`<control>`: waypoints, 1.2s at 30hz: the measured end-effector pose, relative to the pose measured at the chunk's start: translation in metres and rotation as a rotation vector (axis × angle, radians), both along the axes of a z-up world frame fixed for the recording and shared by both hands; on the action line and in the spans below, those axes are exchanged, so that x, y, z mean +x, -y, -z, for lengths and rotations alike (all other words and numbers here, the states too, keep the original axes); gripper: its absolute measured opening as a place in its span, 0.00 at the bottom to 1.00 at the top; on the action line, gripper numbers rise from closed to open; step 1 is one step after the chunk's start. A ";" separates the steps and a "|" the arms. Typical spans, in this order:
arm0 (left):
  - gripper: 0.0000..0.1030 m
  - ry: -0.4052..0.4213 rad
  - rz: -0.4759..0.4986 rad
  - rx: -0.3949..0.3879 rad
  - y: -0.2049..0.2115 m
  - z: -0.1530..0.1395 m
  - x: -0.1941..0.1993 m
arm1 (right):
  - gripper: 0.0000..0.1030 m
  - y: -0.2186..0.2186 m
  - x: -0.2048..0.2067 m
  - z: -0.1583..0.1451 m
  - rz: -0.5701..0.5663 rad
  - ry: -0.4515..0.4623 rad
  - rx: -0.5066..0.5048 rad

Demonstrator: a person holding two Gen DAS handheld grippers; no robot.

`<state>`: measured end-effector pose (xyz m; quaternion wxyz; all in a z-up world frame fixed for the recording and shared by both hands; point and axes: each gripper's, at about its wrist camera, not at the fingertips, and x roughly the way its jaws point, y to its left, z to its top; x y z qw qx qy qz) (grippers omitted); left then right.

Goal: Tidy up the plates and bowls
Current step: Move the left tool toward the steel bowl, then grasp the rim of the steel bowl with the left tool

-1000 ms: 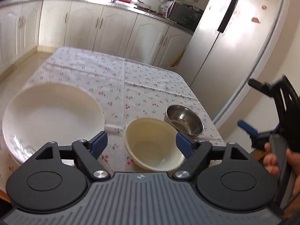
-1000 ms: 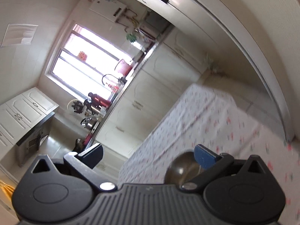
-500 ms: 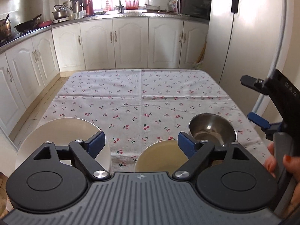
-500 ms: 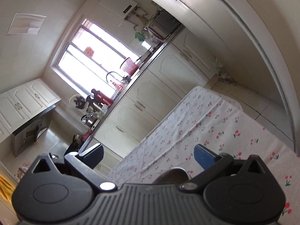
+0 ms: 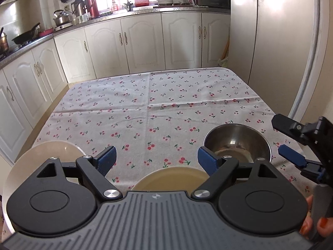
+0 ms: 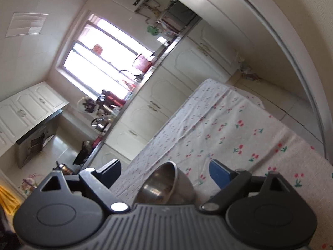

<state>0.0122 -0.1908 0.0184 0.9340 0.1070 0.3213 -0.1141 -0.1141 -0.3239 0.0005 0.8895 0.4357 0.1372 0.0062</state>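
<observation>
**Right claw closing in on the steel bowl**

While the left claw hangs wide and empty above the near edge of the bench, the right claw is drawing its jaws together around the steel bowl. From the right wrist view the bowl's rim sits between the two fingers, but neither pad presses on it yet, so nothing is gripped. In the left wrist view that bowl stands on the cherry-print cloth at the right, with the right claw just beside its rim.

The cream bowl lies close in front of the left claw, partly hidden by the tool's body, and the white plate rests at the left edge of the bench, well apart from the steel bowl.

To do this step well, I would want one finger inside the rim and one outside, pinching the wall squarely. Polished steel is slippery and thin, so a shallow bite could let the bowl swing or slide out on lifting. Seating the pads deeper before closing fully looks wise, and the lift should be slow. Nesting it in the cream bowl seems a likely aim.

No brand, label or legible writing shows on the dishes; the marks on the distant appliances are too small to read.
</observation>
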 end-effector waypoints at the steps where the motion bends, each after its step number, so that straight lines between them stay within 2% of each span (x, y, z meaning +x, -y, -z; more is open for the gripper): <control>1: 1.00 0.000 0.001 0.007 0.001 0.000 0.001 | 0.89 -0.001 -0.001 -0.002 -0.013 0.008 0.000; 5: 1.00 0.002 0.019 0.027 0.008 0.000 0.002 | 0.89 -0.003 -0.001 -0.004 -0.046 0.025 0.002; 12: 1.00 0.033 0.038 0.035 0.017 -0.005 0.004 | 0.89 0.000 0.004 0.001 -0.112 0.067 0.107; 18: 1.00 0.036 0.060 0.028 0.019 -0.004 0.012 | 0.93 0.002 0.006 0.002 -0.120 0.073 0.152; 24: 0.99 0.004 0.080 0.031 0.020 0.003 0.024 | 0.96 0.006 0.008 0.007 -0.124 0.072 0.200; 28: 0.95 -0.048 0.103 0.017 0.020 0.008 0.033 | 0.98 0.005 0.007 0.008 -0.128 0.076 0.217; 36: 0.77 -0.115 0.160 0.010 0.024 0.016 0.043 | 0.99 0.004 0.006 0.009 -0.130 0.078 0.231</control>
